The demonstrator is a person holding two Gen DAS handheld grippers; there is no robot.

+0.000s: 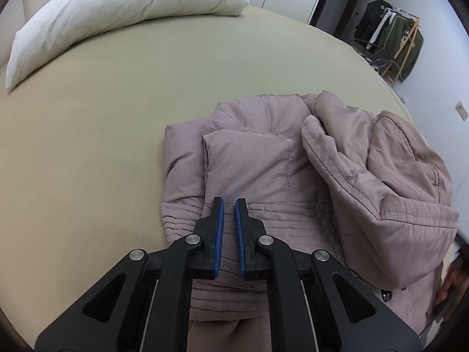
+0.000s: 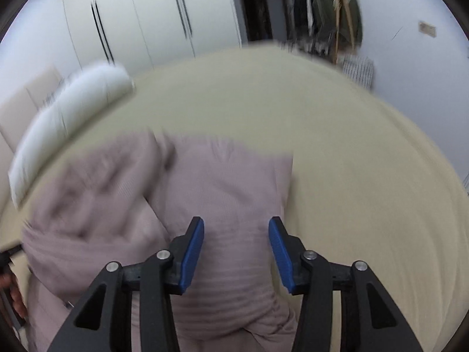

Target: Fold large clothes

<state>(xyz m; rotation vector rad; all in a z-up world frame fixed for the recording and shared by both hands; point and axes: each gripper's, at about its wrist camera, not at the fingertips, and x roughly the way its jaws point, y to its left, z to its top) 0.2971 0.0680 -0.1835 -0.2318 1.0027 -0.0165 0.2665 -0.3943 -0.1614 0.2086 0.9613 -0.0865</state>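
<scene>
A dusty-pink padded jacket (image 1: 252, 164) lies partly folded on the beige bed (image 1: 88, 146), its hood bunched at the right (image 1: 395, 176). My left gripper (image 1: 230, 202) hovers just above the jacket's ribbed waist, its blue pads nearly together with a narrow gap and nothing between them. In the right wrist view the jacket (image 2: 222, 187) is blurred by motion. My right gripper (image 2: 236, 226) is open and empty above the jacket's ribbed band, near its right edge.
A long white pillow (image 1: 123, 8) lies at the head of the bed (image 2: 351, 176), also in the right wrist view (image 2: 67, 117). White wardrobe doors (image 2: 146, 14) and a rack of dark clothes (image 1: 390, 35) stand beyond the bed. A hand shows at the frame edge (image 1: 451, 287).
</scene>
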